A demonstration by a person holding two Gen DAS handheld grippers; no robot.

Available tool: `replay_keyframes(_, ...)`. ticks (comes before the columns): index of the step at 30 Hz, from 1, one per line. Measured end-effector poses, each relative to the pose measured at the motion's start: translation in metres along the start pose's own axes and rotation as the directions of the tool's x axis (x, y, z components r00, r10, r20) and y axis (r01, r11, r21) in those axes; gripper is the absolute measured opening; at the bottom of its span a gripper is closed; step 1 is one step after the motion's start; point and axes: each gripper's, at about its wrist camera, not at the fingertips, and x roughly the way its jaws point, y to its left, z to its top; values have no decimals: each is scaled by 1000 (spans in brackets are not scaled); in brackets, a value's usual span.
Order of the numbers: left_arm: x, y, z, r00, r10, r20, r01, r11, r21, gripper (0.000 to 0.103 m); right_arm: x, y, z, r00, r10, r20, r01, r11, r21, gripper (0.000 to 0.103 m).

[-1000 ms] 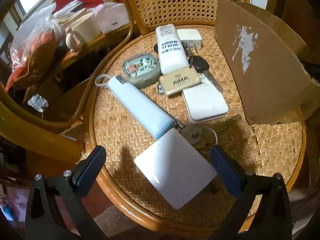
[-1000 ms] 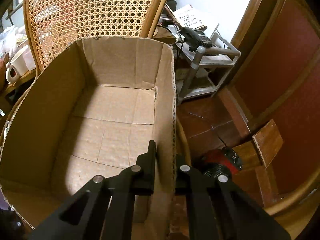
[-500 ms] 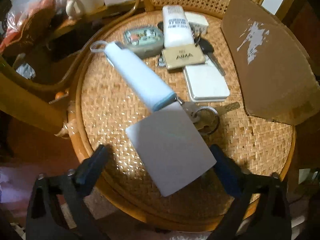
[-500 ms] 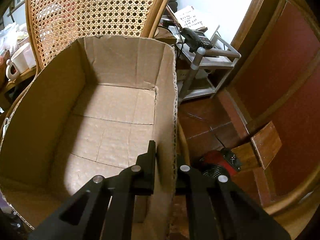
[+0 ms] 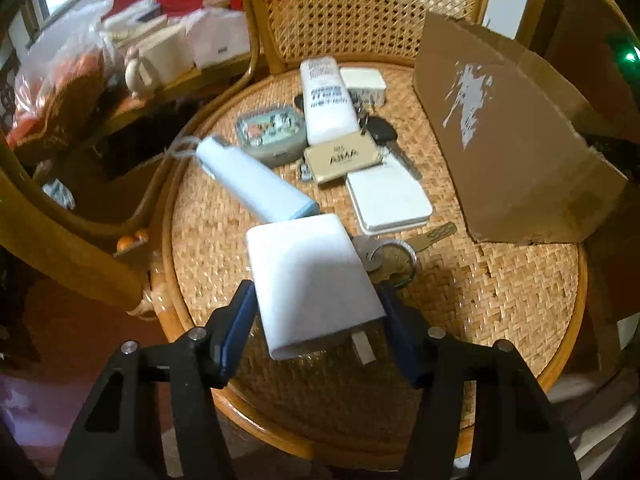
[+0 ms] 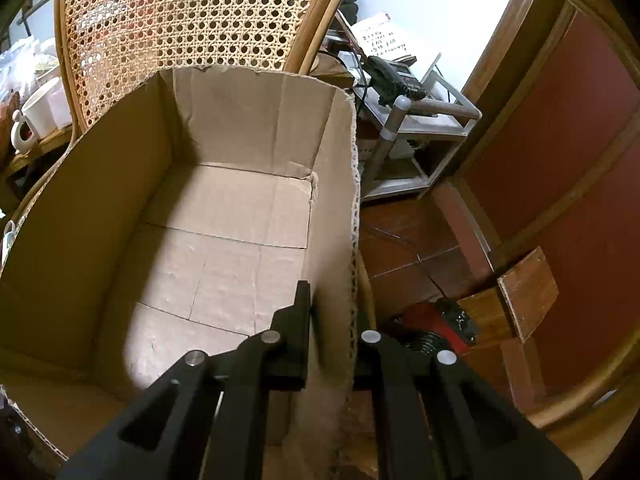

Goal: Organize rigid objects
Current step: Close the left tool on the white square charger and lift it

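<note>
On the round wicker chair seat point(image 5: 500, 288) lies a white block point(image 5: 308, 272), its near end raised between my left gripper's blue pads. The left gripper point(image 5: 316, 320) is closing, and both pads touch the block's sides. Behind it lie a light blue tube point(image 5: 256, 180), a bunch of keys point(image 5: 384, 258), a flat white case point(image 5: 388, 200), a gold AIMA tag point(image 5: 342, 156), a white bottle point(image 5: 328, 100) and a grey tin point(image 5: 272, 130). My right gripper point(image 6: 332, 316) is shut on the right wall of the empty cardboard box point(image 6: 224, 208); its right finger is hidden behind that wall.
The cardboard box point(image 5: 512, 152) stands at the seat's right side. The chair's cane back point(image 5: 360, 4) rises behind the objects. A cluttered side table with a white mug point(image 5: 164, 56) and bags sits to the left. A metal shelf point(image 6: 420, 128) and a wooden floor lie right of the box.
The left gripper's jaws have narrowed from wide open until the pads meet the white block, and the block's near end has come up between them. The right gripper has not moved.
</note>
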Motion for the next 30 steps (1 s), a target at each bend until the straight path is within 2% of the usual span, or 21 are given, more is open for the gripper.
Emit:
replay_keyframes(6, -18, -1, 6, 995, 14, 103, -16, 1000, 23, 55, 0, 1, 0, 1000, -3, 1, 3, 1000, -4, 10)
replay_keyframes(18, -21, 0, 9, 993, -6, 120, 4, 1000, 16, 55, 0, 2, 1, 1000, -5, 4, 5, 1000, -10, 10)
replay_keyframes(30, -32, 5, 18, 982, -36, 184, 40, 999, -15, 53, 0, 2, 1, 1000, -6, 5, 6, 1000, -13, 10)
